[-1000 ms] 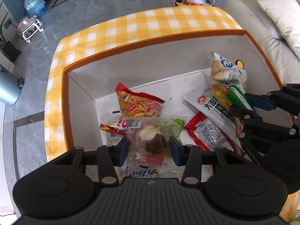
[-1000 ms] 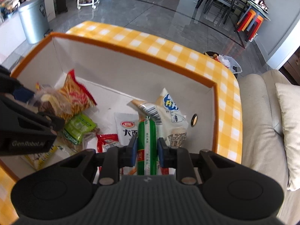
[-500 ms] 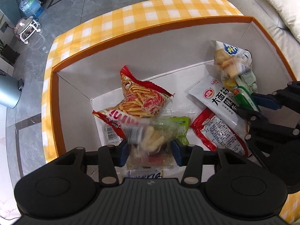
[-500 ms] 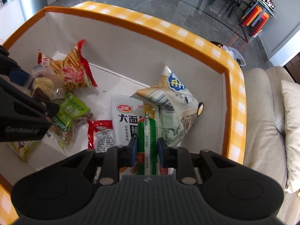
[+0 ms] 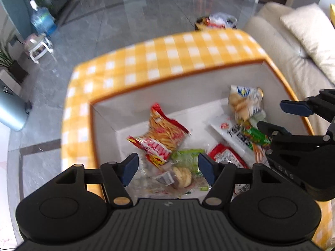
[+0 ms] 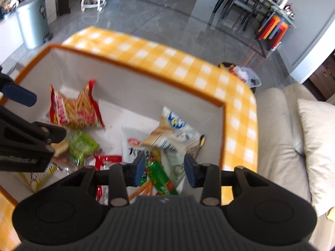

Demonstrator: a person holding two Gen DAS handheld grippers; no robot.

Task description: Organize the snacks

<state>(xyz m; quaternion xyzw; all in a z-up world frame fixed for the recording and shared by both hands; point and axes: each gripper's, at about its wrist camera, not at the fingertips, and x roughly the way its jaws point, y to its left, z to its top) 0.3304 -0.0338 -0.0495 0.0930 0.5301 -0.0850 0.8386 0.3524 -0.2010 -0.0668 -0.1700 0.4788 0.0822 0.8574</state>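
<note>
Left wrist view: left gripper (image 5: 168, 166) gapes empty over a clear-wrapped bun (image 5: 180, 176), low centre in the checked box (image 5: 167, 50). Right wrist view: right gripper (image 6: 165, 167) spread wide, green stick pack (image 6: 160, 176) lying loose between its fingers, a silver bin (image 6: 33, 25) upper left.

Both views come from fisheye cameras, 1 mounted on each handheld gripper, looking forward along the fingers and steeply down. The left wrist view sits close above the near edge of the yellow checked storage box (image 5: 159, 54) and faces the grey tiled floor (image 5: 129, 16). The right wrist view looks into the same box (image 6: 167, 56) from the sofa (image 6: 278, 125) side. Both views share the box interior, the red fries bag (image 5: 165, 133) (image 6: 77, 108) and the opposite gripper.
</note>
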